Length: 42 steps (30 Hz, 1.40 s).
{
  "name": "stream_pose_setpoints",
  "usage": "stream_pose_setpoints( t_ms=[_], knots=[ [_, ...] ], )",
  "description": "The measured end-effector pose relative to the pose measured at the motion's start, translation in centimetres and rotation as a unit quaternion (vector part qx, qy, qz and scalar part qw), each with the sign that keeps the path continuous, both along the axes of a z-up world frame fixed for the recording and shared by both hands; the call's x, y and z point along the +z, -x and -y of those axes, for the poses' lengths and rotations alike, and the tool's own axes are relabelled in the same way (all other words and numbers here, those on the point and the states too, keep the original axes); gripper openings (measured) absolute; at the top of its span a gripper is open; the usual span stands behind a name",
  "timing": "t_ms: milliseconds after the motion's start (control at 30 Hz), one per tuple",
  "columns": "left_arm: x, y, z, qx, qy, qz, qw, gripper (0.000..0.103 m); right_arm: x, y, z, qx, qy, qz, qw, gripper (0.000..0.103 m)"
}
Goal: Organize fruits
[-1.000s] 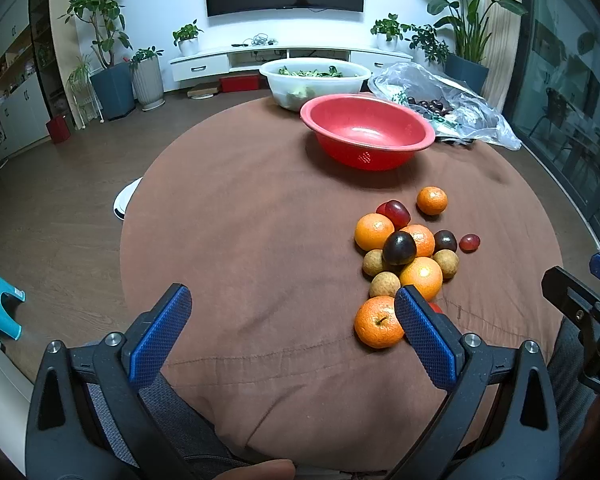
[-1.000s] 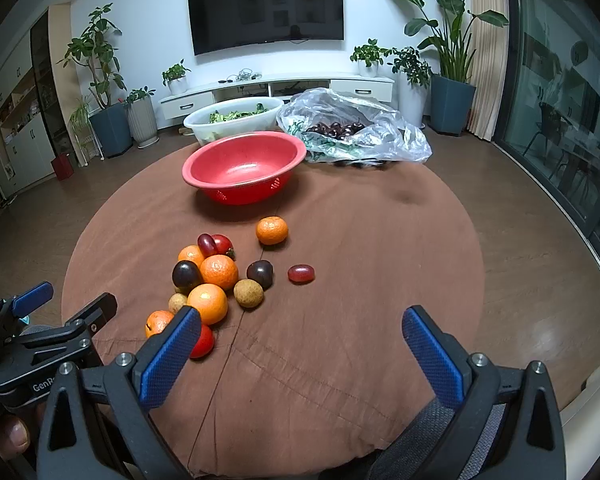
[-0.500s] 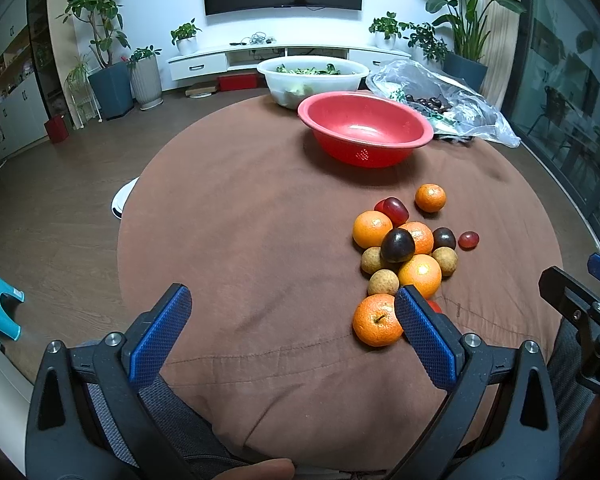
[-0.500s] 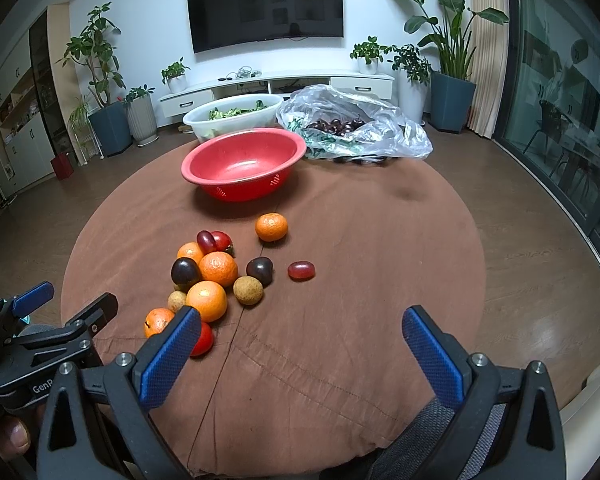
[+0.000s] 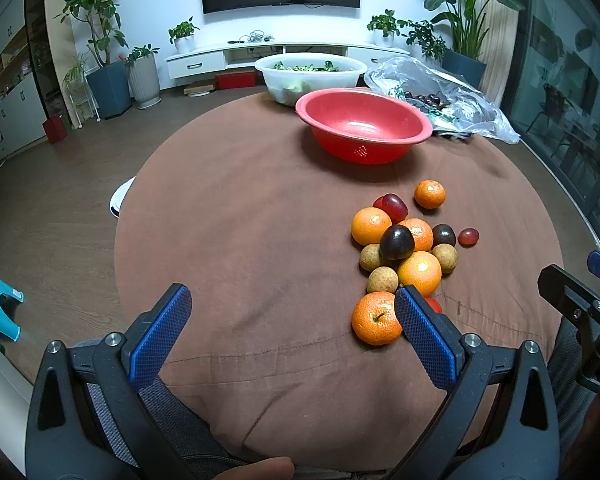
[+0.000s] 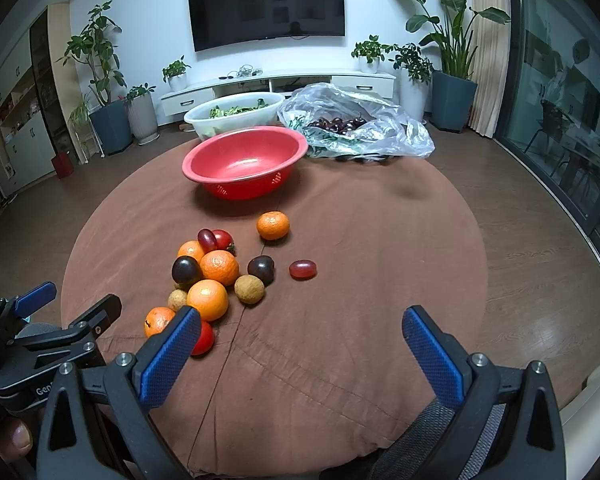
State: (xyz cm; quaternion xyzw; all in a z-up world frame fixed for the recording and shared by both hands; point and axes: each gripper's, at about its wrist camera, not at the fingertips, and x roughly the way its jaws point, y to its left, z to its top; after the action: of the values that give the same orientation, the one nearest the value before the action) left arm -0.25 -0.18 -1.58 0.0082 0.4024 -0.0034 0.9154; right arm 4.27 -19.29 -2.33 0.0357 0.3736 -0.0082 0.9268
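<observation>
Fruits [image 6: 220, 276] are lying in a loose cluster on the brown-covered surface [image 6: 360, 280], on the near side of the red bowl [image 6: 244, 160], one tangerine [image 6: 273, 225] sitting apart between bowl and cluster. Left hand-held gripper [image 5: 292, 320] is hovering wide open, holding nothing, just beside the nearest orange [image 5: 376, 318]. Right hand-held gripper [image 6: 300, 340] is hanging equally wide and empty near the cluster

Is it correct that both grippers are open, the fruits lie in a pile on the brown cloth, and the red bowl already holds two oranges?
Not quite. The red bowl holds no oranges; it is empty, as the right wrist view shows. The rest stands: the left gripper and right gripper are open, and the fruits lie piled on the brown cloth.
</observation>
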Motion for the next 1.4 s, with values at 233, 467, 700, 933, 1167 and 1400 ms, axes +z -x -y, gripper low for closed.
stream_pose_setpoints(
  t_ms=[233, 467, 700, 933, 1167, 1400],
  knots=[
    [-0.2, -0.1, 0.0, -0.001, 0.000, -0.002, 1.0000, 0.103, 0.0, 0.0, 0.0, 0.000, 0.000, -0.001, 1.000, 0.103],
    [-0.6, 0.0, -0.4, -0.003, 0.011, 0.007, 0.9999, 0.103, -0.7, 0.5, -0.1, 0.003, -0.004, -0.003, 1.000, 0.103],
    [-2.3, -0.3, -0.7, -0.094, 0.061, -0.016, 0.9936, 0.103, -1.2, 0.5, 0.6, 0.027, -0.029, -0.005, 0.999, 0.102],
    [-3.7, -1.1, 1.4, -0.143, 0.019, -0.036, 0.9889, 0.103, -1.3, 0.6, 0.7, 0.050, -0.045, -0.003, 0.998, 0.098],
    [-4.6, -4.3, 1.5, -0.202, 0.000, -0.069, 0.9770, 0.103, -2.3, -0.2, 0.6, 0.076, -0.070, -0.027, 0.994, 0.093],
    [-5.0, -4.9, 1.9, -0.299, 0.029, -0.099, 0.9486, 0.089, -2.9, -0.8, 0.8, 0.086, -0.090, -0.041, 0.991, 0.092]
  ],
)
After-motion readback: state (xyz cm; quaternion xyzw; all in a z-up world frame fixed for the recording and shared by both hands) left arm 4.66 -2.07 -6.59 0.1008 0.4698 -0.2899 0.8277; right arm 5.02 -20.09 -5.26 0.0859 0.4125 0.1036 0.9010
